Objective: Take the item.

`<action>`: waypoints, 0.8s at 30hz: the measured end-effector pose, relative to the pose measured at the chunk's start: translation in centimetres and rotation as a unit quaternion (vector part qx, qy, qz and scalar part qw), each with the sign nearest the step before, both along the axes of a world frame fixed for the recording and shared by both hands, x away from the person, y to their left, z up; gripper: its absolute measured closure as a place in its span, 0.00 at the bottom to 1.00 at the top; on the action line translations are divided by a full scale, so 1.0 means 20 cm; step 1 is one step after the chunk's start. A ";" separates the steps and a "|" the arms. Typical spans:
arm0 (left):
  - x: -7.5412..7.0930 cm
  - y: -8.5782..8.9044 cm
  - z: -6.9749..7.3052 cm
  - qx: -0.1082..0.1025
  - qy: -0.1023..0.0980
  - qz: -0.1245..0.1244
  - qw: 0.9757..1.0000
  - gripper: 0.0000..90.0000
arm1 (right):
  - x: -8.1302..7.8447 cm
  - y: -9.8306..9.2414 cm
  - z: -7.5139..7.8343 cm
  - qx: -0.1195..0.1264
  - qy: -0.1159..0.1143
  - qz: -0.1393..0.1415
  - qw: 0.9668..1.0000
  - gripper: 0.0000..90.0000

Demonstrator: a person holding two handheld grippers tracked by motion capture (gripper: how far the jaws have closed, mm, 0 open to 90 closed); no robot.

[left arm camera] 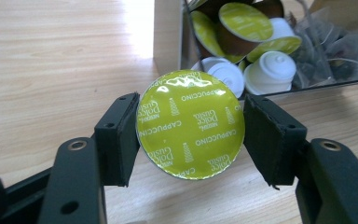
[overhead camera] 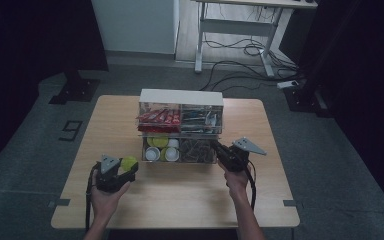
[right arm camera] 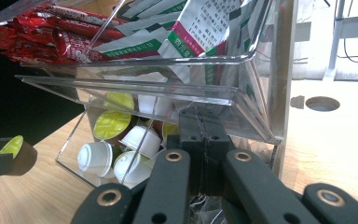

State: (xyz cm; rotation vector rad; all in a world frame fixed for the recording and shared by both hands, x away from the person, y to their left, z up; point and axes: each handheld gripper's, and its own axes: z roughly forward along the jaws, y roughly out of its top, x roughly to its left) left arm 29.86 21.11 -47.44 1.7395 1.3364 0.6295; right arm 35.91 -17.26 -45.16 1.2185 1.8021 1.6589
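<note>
Cappuccino capsule | clamped between left tongs | above table

High view above the table facing forward and down, both gripper views close, sharing the clear organizer.

My left gripper sits low near the table's front edge, jaws clamped around something round. My right gripper reaches forward, jaws pressed together, forearm angled slightly inward.
</note>
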 end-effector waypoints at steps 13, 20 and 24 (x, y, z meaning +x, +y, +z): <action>-0.03 0.11 -0.08 0.000 0.021 0.019 1.000 0.43 | 0.00 0.00 -0.01 -0.002 0.002 -0.002 1.000 0.99; -0.03 0.16 -0.13 0.001 0.036 0.030 0.999 0.43 | 0.01 0.00 -0.01 -0.003 0.004 -0.003 1.000 0.99; -0.03 0.18 -0.16 0.003 0.047 0.034 0.998 0.43 | 0.01 0.00 -0.01 -0.003 0.005 -0.003 1.000 0.99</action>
